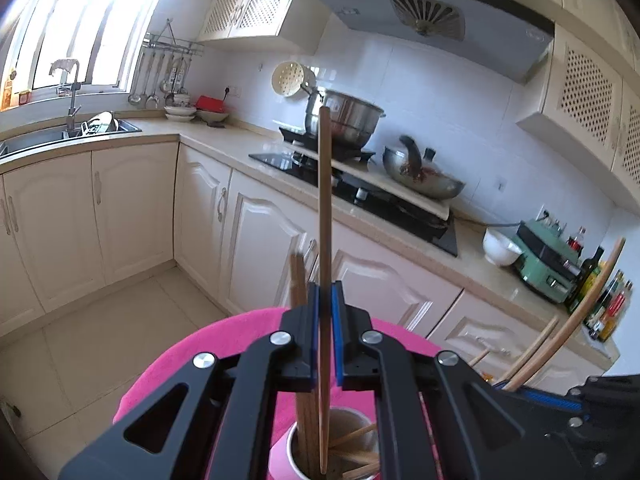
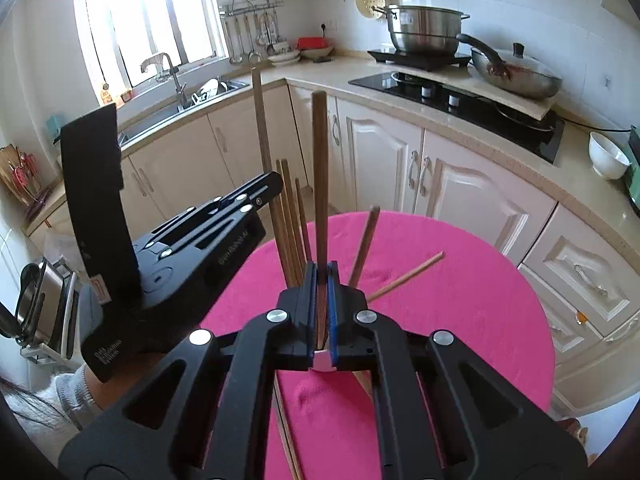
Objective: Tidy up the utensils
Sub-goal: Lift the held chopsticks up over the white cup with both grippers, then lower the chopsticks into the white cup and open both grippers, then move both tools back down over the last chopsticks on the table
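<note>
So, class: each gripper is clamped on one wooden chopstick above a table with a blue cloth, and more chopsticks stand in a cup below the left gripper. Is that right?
Not quite: the cloth is pink, not blue, as the right wrist view shows. The rest holds: the left gripper and right gripper each clamp a chopstick, and more stand in the cup.

Home kitchen: cream cabinets (image 1: 132,208), sink (image 1: 60,136), stovetop (image 2: 460,96) with pot (image 2: 424,34), range hood (image 1: 428,16).
</note>
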`<act>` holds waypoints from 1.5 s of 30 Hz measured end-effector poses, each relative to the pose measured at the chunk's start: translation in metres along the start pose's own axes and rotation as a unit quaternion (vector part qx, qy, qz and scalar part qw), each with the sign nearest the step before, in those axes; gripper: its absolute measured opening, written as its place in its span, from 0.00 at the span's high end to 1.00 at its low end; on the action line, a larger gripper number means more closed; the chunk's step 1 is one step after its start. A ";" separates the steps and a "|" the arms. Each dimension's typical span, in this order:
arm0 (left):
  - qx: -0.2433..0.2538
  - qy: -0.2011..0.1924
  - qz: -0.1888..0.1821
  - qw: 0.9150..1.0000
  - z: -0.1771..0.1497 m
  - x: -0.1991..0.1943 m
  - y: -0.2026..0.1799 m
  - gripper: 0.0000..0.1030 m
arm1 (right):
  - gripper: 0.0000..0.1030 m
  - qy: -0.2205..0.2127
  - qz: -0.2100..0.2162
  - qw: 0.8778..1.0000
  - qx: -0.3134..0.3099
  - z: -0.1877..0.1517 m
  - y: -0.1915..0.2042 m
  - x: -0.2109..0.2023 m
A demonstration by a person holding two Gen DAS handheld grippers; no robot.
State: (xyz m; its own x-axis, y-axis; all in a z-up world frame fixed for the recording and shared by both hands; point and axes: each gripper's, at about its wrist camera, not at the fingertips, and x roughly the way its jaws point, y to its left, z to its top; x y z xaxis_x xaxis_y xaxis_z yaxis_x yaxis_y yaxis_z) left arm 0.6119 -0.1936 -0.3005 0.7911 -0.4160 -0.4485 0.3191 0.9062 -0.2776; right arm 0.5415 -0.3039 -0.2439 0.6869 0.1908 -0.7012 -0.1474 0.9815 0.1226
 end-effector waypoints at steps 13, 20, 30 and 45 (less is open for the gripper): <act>0.008 0.072 0.001 0.997 -0.030 0.001 0.007 0.87 | 0.95 0.032 -0.008 0.999 -0.012 -0.020 0.006 0.021; 0.000 0.089 0.012 0.996 -0.035 -0.017 0.016 0.76 | 0.94 0.033 -0.015 0.999 -0.011 -0.026 0.008 0.025; -0.012 0.107 0.029 0.994 -0.036 -0.049 0.022 0.62 | 0.87 0.023 -0.023 0.999 -0.009 -0.026 0.015 0.018; -0.010 0.139 0.043 0.989 -0.051 -0.089 0.026 0.57 | 0.58 -0.009 -0.044 0.999 -0.017 -0.042 0.029 -0.023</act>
State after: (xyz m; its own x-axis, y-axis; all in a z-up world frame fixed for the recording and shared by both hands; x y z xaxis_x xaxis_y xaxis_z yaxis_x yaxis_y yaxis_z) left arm 0.5228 -0.1366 -0.3112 0.6405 -0.3442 -0.6866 0.2430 0.9388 -0.2440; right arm 0.4915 -0.2810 -0.2539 0.7109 0.1049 -0.6954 -0.1102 0.9932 0.0371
